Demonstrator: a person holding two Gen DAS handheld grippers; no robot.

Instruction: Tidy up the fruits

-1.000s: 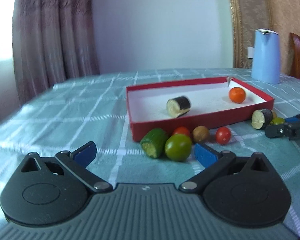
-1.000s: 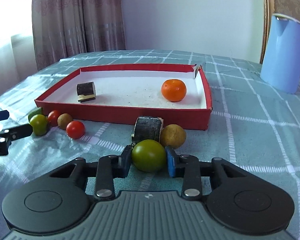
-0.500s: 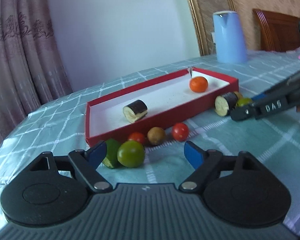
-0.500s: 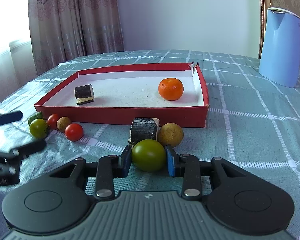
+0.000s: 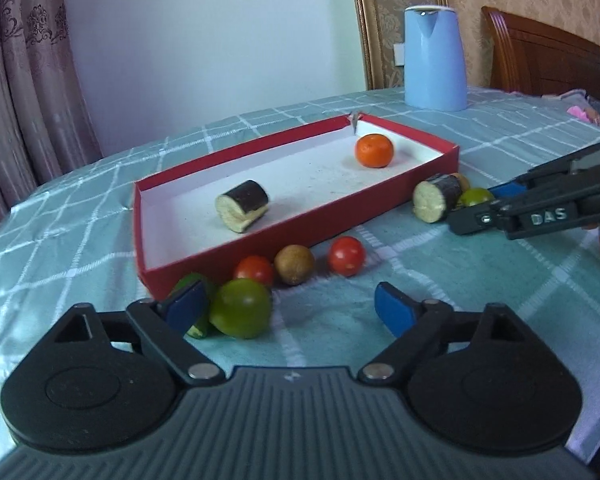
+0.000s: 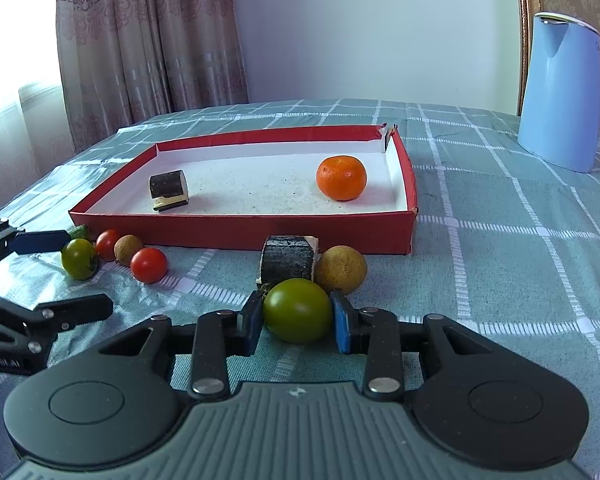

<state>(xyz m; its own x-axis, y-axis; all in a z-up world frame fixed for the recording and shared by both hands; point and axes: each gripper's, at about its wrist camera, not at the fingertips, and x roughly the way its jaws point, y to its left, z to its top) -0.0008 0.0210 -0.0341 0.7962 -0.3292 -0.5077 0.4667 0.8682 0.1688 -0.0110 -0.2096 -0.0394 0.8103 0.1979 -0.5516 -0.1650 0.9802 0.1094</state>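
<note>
A red tray (image 5: 284, 232) (image 6: 240, 236) holds an orange (image 5: 374, 151) (image 6: 341, 177) and an eggplant piece (image 5: 243, 205) (image 6: 169, 190). My left gripper (image 5: 288, 308) is open, its left pad beside a green tomato (image 5: 241, 313) and a cucumber piece (image 5: 196, 330). Two red tomatoes (image 5: 346, 256) and a brown fruit (image 5: 294, 264) lie near the tray's front. My right gripper (image 6: 298, 320) is shut on a second green tomato (image 6: 298, 311), resting on the cloth beside another eggplant piece (image 6: 288, 263) and a yellow-brown fruit (image 6: 341, 269).
A blue kettle (image 5: 435, 59) (image 6: 560, 96) stands behind the tray on the checked teal tablecloth (image 6: 500, 240). A wooden chair (image 5: 540, 60) is at the right. Curtains hang at the left.
My left gripper has swung right and moved closer to the green tomato and cucumber. My right gripper stays shut on its green tomato, barely moved.
</note>
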